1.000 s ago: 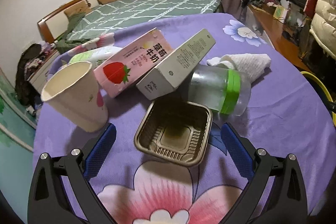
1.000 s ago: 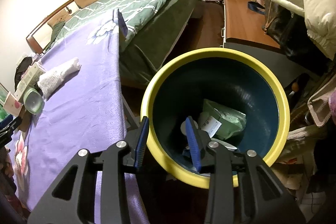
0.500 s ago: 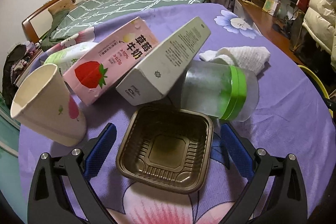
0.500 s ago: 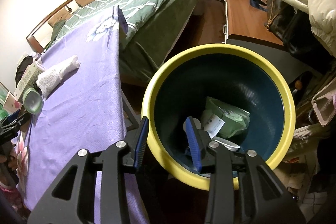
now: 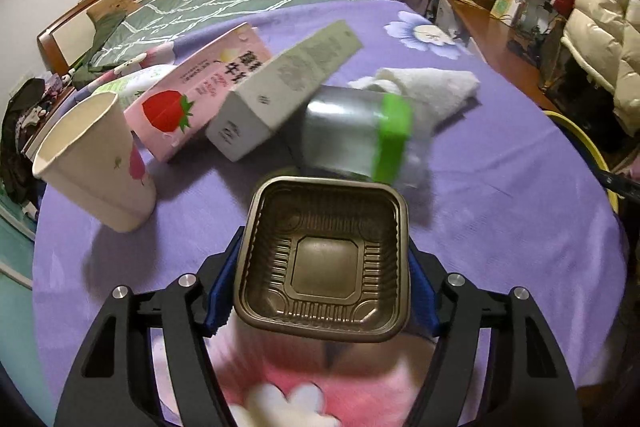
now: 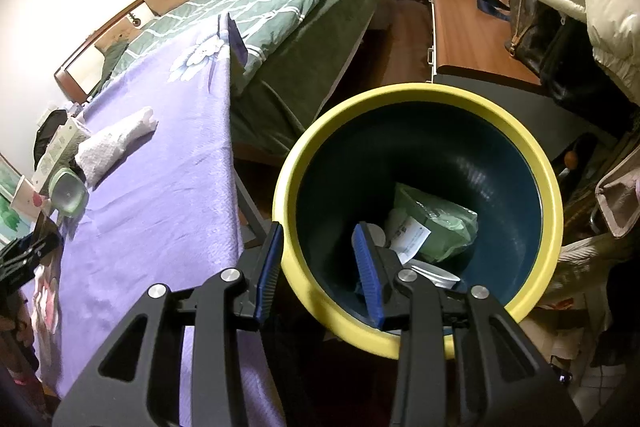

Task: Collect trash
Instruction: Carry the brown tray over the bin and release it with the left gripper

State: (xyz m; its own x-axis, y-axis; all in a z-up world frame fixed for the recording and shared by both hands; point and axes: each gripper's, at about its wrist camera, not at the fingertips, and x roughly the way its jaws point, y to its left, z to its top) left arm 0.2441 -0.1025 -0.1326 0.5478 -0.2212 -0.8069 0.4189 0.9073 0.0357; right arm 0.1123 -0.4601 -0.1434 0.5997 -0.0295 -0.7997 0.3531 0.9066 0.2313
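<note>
Two blue pads of your left gripper (image 5: 320, 283) now flank the brown plastic tray (image 5: 322, 259), one on each side wall, and the jaws are closing on it; both pads look to be on the rim, though how firmly they bite is hard to judge. That tray sits squarely between the fingers, open side up, roughly square so it has no real long axis, and it appears tipped up off the purple tablecloth (image 5: 500, 195). A second ago the jaws stood wide apart, with the tray lying flat on the cloth ahead of them; since then they have come in around it.

Behind the tray lie the paper cup (image 5: 94, 163), the pink strawberry milk carton (image 5: 196, 103), the grey box (image 5: 284, 95), the green-lidded jar (image 5: 360, 135) and a white cloth (image 5: 428, 87).

Your right gripper (image 6: 318, 271) is clamped on the yellow rim of the bin (image 6: 400, 99), one pad outside and one inside, just as it was a second ago. The bin hangs off the table's right edge, so your tray must travel rightward across the cloth, and the left hand is the one carrying it
</note>
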